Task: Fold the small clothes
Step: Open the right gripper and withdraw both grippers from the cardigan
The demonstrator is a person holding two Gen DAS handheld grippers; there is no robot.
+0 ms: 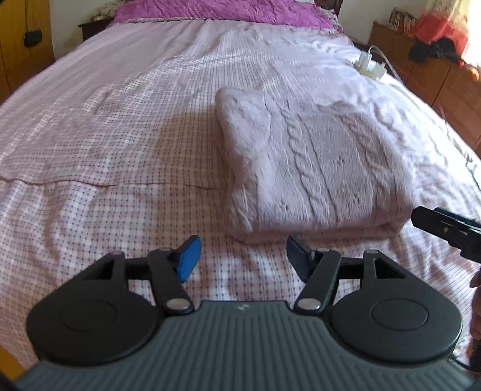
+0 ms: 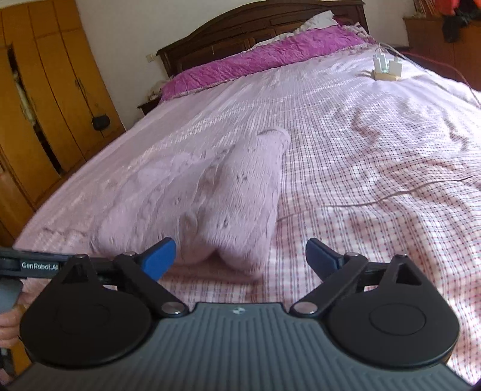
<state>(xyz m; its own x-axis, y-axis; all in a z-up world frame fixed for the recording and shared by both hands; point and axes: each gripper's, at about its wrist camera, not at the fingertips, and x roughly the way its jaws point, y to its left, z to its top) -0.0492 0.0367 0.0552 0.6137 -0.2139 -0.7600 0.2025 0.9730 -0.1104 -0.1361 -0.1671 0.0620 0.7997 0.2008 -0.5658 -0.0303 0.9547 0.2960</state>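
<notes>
A pale lilac cable-knit sweater (image 1: pixel 312 168) lies folded in a thick rectangle on the checked bedsheet (image 1: pixel 105 144). My left gripper (image 1: pixel 242 255) is open and empty, just short of the sweater's near edge, toward its left corner. My right gripper (image 2: pixel 240 258) is open and empty, with the sweater's near right corner (image 2: pixel 228 210) between and just beyond its blue fingertips. The right gripper's tip also shows at the right edge of the left wrist view (image 1: pixel 445 228).
A purple quilt (image 1: pixel 222 12) lies across the head of the bed. A white power strip with plugs (image 2: pixel 386 70) and a thin cable (image 2: pixel 375 198) lie on the sheet at the right. A wooden wardrobe (image 2: pixel 45 99) stands left, a dresser (image 1: pixel 436 72) right.
</notes>
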